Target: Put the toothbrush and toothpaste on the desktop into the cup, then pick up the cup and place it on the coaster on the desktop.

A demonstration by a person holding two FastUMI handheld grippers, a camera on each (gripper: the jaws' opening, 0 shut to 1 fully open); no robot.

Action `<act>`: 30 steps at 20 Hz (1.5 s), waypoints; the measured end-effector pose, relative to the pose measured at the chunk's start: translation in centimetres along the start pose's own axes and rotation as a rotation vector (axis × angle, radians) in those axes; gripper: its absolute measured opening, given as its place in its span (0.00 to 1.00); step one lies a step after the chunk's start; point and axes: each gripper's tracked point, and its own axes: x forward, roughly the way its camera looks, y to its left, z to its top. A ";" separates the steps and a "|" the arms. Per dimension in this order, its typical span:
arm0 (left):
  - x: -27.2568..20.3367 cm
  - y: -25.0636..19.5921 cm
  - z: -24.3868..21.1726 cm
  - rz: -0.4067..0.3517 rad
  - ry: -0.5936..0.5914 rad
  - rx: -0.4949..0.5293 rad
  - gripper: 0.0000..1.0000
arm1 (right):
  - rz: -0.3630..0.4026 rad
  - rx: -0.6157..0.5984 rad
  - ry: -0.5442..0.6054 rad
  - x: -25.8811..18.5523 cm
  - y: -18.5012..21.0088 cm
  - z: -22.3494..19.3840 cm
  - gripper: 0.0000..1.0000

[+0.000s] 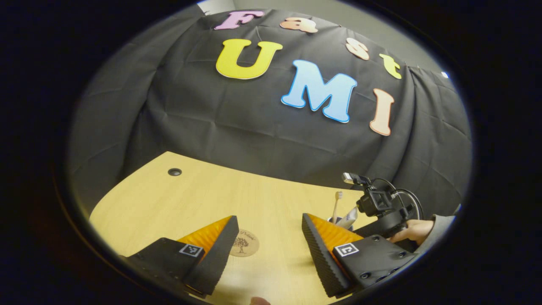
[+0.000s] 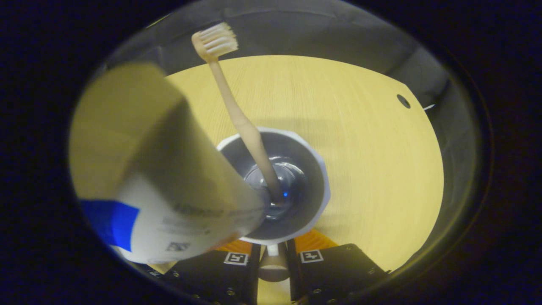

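Observation:
My right gripper looks straight down into a grey cup with a white rim. Its two fingers stand close together, pressed on the cup's near side. A beige toothbrush stands in the cup, bristles up. A white and blue toothpaste tube leans out of it to the left. My left gripper hovers open over the desk, with a round wooden coaster between its fingers. Farther right, the toothbrush and tube stick out of the cup, where a hand holds the right gripper's body.
The light wooden desk has a small dark cable hole near its far left corner, and that cable hole appears again in the right gripper view. Black cloth hangs behind the desk.

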 end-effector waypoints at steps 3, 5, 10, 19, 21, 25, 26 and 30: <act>-0.5 0.5 -0.1 0.014 -0.003 -0.004 1.00 | -0.003 -0.012 -0.004 0.0 -0.1 -0.1 0.28; -0.8 0.8 -0.1 0.022 -0.003 -0.010 1.00 | -0.008 -0.022 -0.016 0.0 -0.1 0.0 0.28; -2.0 2.1 -0.4 0.052 -0.003 -0.024 1.00 | 0.021 -0.038 -0.050 -0.9 0.6 0.6 0.28; -6.3 5.9 -0.8 0.116 -0.008 -0.037 0.96 | 0.092 -0.130 -0.054 -3.2 5.5 1.3 0.28; -7.4 6.6 -0.5 0.132 -0.009 -0.046 0.97 | 0.104 -0.161 -0.050 -3.0 7.4 1.2 0.28; -9.4 10.1 -1.1 0.168 -0.009 -0.064 1.00 | 0.109 -0.221 -0.046 -2.4 10.8 1.5 0.28; -9.8 10.7 -1.0 0.173 -0.010 -0.067 0.96 | 0.113 -0.229 -0.044 -2.4 11.6 1.7 0.28; -11.1 12.8 -0.6 0.194 -0.018 -0.075 1.00 | 0.124 -0.259 -0.033 -2.0 14.0 2.0 0.28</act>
